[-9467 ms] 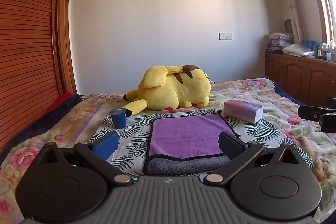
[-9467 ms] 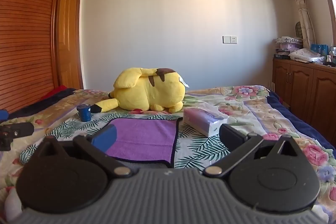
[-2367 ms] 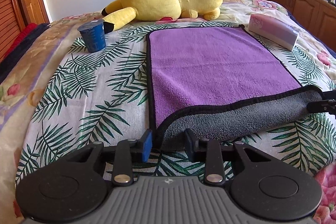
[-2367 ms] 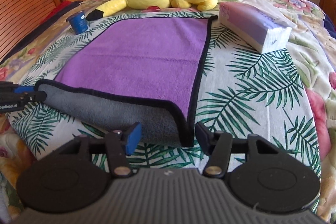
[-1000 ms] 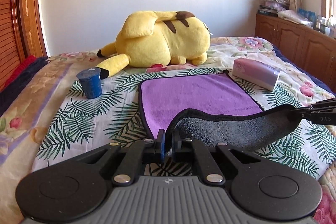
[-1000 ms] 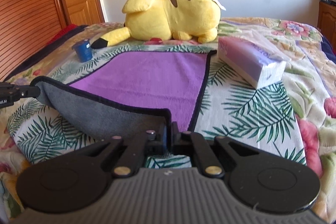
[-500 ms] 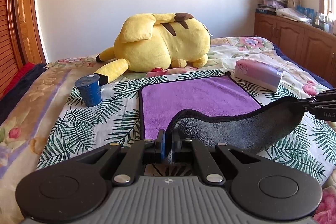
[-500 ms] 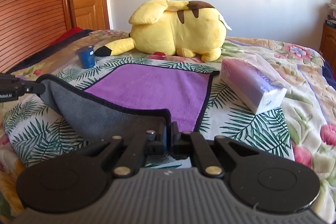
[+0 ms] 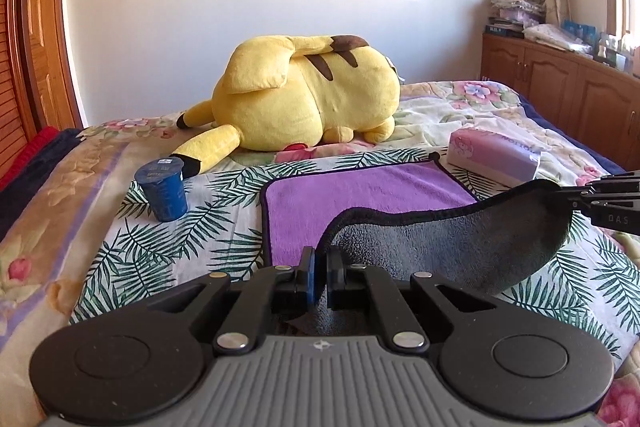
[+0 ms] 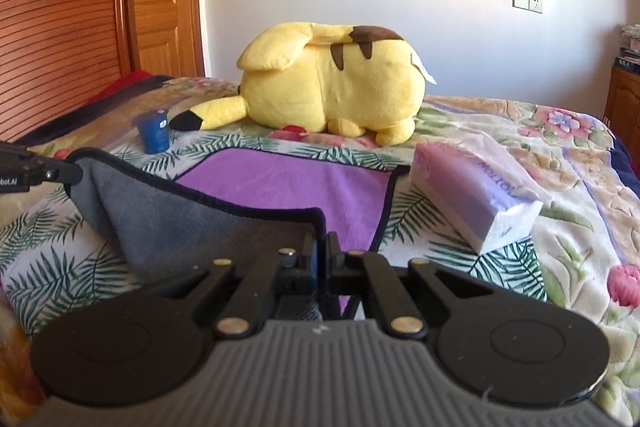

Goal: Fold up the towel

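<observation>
The towel (image 9: pixel 360 191) is purple on top, grey underneath, with a black hem, and lies on the bed. My left gripper (image 9: pixel 320 259) is shut on its near left corner. My right gripper (image 10: pixel 321 247) is shut on its near right corner and also shows in the left wrist view (image 9: pixel 580 201). Both hold the near edge lifted above the bed, so the grey underside (image 10: pixel 180 215) hangs between them. The far half still lies flat (image 10: pixel 296 179).
A yellow plush toy (image 9: pixel 304 95) lies just beyond the towel's far edge. A blue cup (image 9: pixel 162 193) stands left of the towel. A pink tissue pack (image 10: pixel 472 195) lies right of it. A wooden cabinet (image 9: pixel 560 87) lines the right wall.
Both grippers have carried the towel's near edge higher and farther forward over the purple half. The grip on both corners is unchanged.
</observation>
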`<state>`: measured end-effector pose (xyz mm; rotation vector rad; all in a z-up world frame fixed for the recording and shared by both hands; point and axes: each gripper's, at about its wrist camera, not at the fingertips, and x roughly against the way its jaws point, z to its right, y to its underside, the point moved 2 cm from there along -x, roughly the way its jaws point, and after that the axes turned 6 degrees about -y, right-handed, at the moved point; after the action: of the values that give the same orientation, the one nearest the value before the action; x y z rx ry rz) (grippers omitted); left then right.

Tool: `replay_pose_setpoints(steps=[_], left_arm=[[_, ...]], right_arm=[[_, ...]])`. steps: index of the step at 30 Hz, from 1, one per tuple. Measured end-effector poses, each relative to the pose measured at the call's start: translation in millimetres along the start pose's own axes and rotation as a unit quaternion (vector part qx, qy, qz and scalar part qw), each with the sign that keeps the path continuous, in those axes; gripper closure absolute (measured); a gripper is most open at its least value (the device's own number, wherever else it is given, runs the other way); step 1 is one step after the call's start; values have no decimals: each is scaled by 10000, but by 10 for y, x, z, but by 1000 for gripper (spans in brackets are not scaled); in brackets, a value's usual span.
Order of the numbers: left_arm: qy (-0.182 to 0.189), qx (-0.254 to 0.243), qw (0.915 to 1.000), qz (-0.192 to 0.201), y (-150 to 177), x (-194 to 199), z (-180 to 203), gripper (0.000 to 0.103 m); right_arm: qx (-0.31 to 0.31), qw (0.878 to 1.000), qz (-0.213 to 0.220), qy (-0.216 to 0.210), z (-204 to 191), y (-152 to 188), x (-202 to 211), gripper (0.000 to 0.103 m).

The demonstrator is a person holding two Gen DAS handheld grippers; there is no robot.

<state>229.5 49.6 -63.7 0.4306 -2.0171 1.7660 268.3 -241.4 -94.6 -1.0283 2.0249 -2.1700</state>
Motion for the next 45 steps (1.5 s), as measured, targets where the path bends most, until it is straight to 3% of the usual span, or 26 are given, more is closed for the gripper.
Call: replay_pose_setpoints(steps=[10, 20, 27, 34, 45], left_arm=[[71, 137, 9999, 50, -148, 2, -46, 103], [164, -69, 9997, 146, -247, -60, -43, 103], [155, -288, 9992, 238, -331, -144, -89, 103], [357, -119, 9990, 226, -403, -288, -164, 103], [262, -365, 9987, 225, -465, -589, -148, 103]], right_arm=[[140, 9997, 203, -60, -20, -108, 22, 99], [209, 9988, 433, 21, 28, -241, 42, 99], [444, 9980, 426, 148, 34, -257, -23, 99], [517, 9976, 384, 255, 69, -290, -162, 99], [625, 9972, 263, 312, 153, -259, -405, 99]])
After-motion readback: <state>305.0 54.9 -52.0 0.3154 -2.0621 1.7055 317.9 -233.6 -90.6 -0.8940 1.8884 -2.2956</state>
